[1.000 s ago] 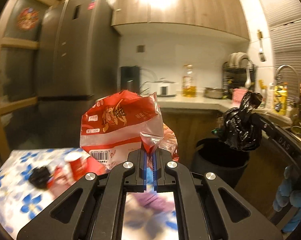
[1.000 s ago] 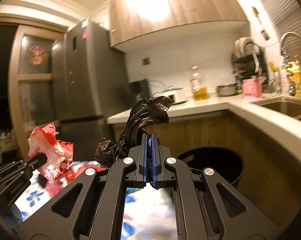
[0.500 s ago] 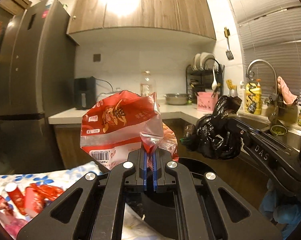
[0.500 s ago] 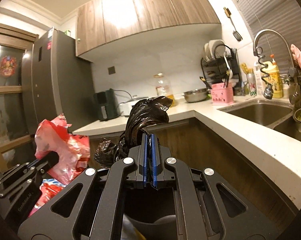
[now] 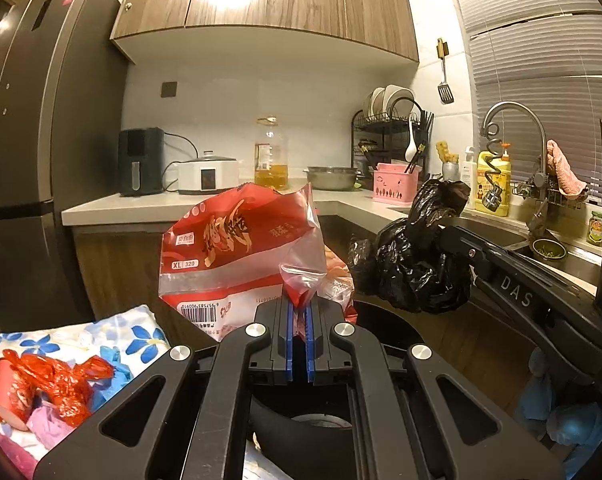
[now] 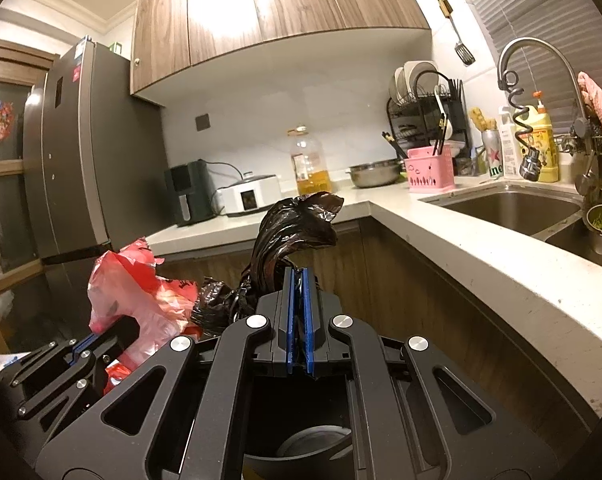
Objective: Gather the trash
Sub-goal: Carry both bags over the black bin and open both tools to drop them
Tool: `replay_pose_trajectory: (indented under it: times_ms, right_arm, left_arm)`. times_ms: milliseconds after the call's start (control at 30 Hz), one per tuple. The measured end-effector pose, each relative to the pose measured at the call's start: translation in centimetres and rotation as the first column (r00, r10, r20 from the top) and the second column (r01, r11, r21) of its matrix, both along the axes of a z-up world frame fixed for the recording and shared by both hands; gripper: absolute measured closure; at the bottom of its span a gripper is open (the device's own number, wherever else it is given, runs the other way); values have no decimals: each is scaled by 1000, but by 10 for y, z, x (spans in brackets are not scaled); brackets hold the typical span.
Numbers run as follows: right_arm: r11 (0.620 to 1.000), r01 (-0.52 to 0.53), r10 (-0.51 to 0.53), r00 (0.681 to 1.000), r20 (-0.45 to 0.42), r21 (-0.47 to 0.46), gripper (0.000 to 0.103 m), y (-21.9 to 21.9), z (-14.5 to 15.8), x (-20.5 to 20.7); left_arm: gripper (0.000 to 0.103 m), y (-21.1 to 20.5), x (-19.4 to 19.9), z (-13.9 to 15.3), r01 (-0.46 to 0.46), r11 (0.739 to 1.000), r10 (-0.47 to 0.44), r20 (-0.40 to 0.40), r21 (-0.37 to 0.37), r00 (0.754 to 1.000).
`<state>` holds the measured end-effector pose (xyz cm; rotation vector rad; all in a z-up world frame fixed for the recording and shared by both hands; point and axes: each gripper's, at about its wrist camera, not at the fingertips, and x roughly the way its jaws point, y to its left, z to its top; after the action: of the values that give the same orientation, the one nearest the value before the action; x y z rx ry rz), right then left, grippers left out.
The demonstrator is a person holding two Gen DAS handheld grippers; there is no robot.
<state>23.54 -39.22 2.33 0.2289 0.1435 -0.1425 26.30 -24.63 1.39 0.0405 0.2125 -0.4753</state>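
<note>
The left gripper (image 5: 299,312) pinches a crinkled red-and-clear plastic snack bag (image 5: 237,256); the right gripper (image 6: 299,284) pinches a crumpled black plastic bag (image 6: 297,226). Both bags hang over a round black trash bin (image 5: 385,320), with the white countertop (image 6: 481,248) beyond.

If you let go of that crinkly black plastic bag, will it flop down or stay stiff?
Probably flop: the crinkly black plastic bag looks thin and crumpled, bunched where the right gripper pinches it. It seems light, since it hangs from one small pinch. It may drift as it falls.
</note>
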Motion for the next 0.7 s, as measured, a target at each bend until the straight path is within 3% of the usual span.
replay_pose_trajectory:
  times_ms: [600,700]
  right_arm:
    - [999,-35,36,997,-68,18,97,-4,-15,19]
    - [999,-39,40,996,-78,19,95,-5,-16,21]
  left_arm:
    - [93,-15,20,-15,62,998,-61,-44,17,997]
    - [81,-16,22,-19,64,998,-63,-54,20,997]
